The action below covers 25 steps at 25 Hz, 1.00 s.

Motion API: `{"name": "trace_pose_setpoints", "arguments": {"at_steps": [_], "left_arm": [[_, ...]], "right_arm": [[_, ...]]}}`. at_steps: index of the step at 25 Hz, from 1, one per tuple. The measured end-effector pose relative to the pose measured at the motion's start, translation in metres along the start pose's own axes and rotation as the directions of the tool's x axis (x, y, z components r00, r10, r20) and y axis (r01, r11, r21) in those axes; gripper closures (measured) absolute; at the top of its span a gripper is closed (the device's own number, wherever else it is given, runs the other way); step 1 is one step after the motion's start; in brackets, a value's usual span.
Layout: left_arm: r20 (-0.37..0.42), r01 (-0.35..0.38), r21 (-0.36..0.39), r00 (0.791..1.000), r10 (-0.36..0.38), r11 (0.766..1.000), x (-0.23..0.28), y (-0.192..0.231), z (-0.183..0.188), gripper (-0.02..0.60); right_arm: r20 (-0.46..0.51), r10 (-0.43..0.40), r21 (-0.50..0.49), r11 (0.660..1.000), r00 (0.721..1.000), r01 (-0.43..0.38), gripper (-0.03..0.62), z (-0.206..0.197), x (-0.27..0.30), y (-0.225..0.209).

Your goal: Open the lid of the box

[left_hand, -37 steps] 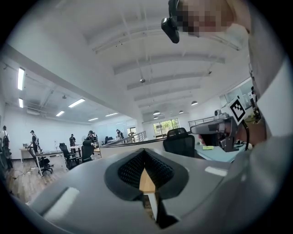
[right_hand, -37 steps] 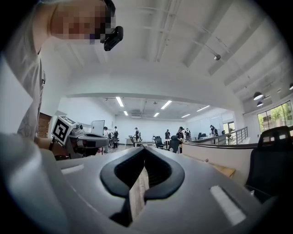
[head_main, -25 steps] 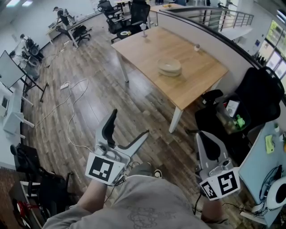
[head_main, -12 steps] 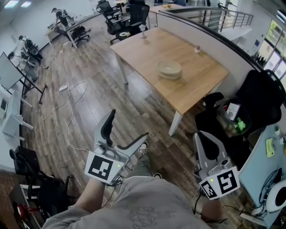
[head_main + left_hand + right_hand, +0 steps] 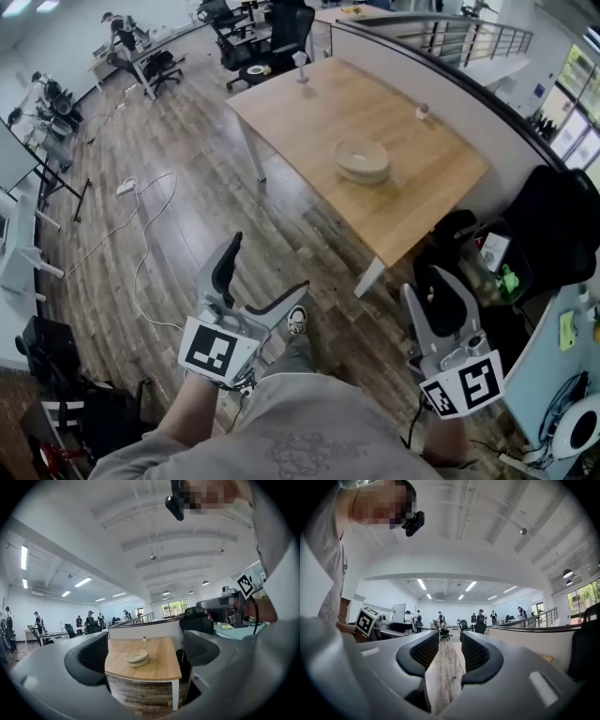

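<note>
Left gripper: 2 fingers spread wide, nothing between them. Right gripper: fingers have just been opening, a narrow gap shows, nothing in it. Both are held level over the wooden floor, short of the counter. The round pale box sits on the counter, lid on, well apart from both pairs of fingers. In the left gripper view it shows far ahead, framed in the gap between the left fingers.
</note>
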<state>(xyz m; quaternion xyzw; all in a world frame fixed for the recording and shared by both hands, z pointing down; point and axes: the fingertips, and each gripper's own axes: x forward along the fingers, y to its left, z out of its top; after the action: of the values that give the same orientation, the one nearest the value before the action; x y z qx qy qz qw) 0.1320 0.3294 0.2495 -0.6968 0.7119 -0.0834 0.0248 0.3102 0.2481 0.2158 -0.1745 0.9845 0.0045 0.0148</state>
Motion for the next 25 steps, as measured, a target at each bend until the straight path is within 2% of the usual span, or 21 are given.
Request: {"name": "trace_pose_setpoints", "arguments": {"at_steps": [16, 25], "left_arm": [[-0.036, 0.095, -0.018, 0.995, -0.096, 0.995, 0.120, 0.185, -0.021, 0.089], [-0.044, 0.146, -0.025, 0.988, -0.147, 0.989, 0.162, 0.257, -0.036, 0.089]], "right_arm": [[-0.101, -0.063, 0.051, 0.996, 0.993, 0.069, 0.461, -0.013, 0.210, -0.038], [-0.106, -0.100, 0.042, 0.994, 0.989, 0.105, 0.460, -0.013, 0.298, -0.048]]}}
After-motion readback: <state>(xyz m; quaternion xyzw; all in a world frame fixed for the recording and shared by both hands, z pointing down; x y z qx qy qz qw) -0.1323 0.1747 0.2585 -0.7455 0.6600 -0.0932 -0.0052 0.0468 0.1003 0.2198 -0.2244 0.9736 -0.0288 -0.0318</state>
